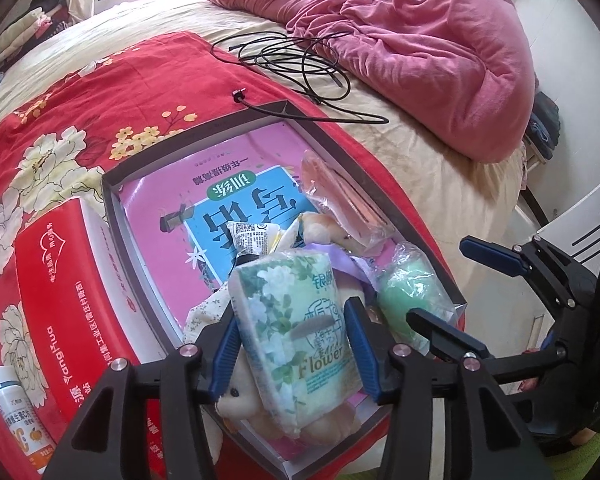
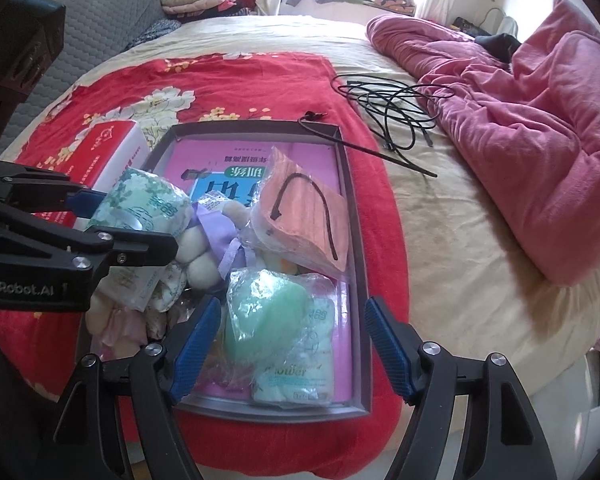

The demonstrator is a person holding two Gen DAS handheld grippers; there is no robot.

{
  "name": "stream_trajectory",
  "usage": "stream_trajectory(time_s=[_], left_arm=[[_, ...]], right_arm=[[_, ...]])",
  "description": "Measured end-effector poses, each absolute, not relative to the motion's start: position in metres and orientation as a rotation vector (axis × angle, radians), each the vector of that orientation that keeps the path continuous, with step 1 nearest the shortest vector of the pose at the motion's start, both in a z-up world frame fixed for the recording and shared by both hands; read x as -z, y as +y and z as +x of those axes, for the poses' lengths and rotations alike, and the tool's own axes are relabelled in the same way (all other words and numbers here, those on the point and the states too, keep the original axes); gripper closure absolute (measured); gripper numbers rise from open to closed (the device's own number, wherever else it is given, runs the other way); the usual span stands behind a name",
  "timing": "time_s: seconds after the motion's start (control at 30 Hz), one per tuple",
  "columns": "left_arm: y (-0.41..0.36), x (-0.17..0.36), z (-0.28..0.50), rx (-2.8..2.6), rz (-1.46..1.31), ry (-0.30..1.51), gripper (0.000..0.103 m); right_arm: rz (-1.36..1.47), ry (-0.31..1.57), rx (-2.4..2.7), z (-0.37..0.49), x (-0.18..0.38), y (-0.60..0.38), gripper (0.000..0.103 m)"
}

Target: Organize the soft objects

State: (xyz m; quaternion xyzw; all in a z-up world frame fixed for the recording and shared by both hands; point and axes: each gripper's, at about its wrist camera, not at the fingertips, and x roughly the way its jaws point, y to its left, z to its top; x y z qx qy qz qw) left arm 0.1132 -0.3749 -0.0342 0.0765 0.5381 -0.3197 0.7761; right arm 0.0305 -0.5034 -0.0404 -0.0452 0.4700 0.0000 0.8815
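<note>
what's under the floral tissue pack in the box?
Under the floral tissue pack: a cream plush toy and a patterned cloth, lying on the pink workbook. The rest of the toy's body and the box floor are covered.

Shallow tray [image 2: 358, 240]: rigid card, matt grey walls. Inside it, book [image 1: 228, 184]: glossy pink paper cover. Tissue pack [image 1: 296, 320]: smooth printed plastic film. Green sponge [image 2: 268, 320] at the tray's near end: clear crinkled glossy wrap. Plush toy [image 2: 198, 256]: soft napped cloth. Under the tray, red blanket [image 2: 260, 80]: matt floral cloth. Beyond it, pink quilt [image 2: 520, 128]: fleecy, rumpled.
</note>
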Motion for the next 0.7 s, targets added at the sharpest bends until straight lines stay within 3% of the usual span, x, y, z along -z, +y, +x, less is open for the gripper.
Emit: stream_trajectory(time_s=[0.7], left_arm=[[-0.337, 0.006, 0.101, 0.632, 0.148, 1.097, 0.041]], right_arm=[[0.002, 0.937, 0.072, 0.011, 0.011, -0.490, 0.025]])
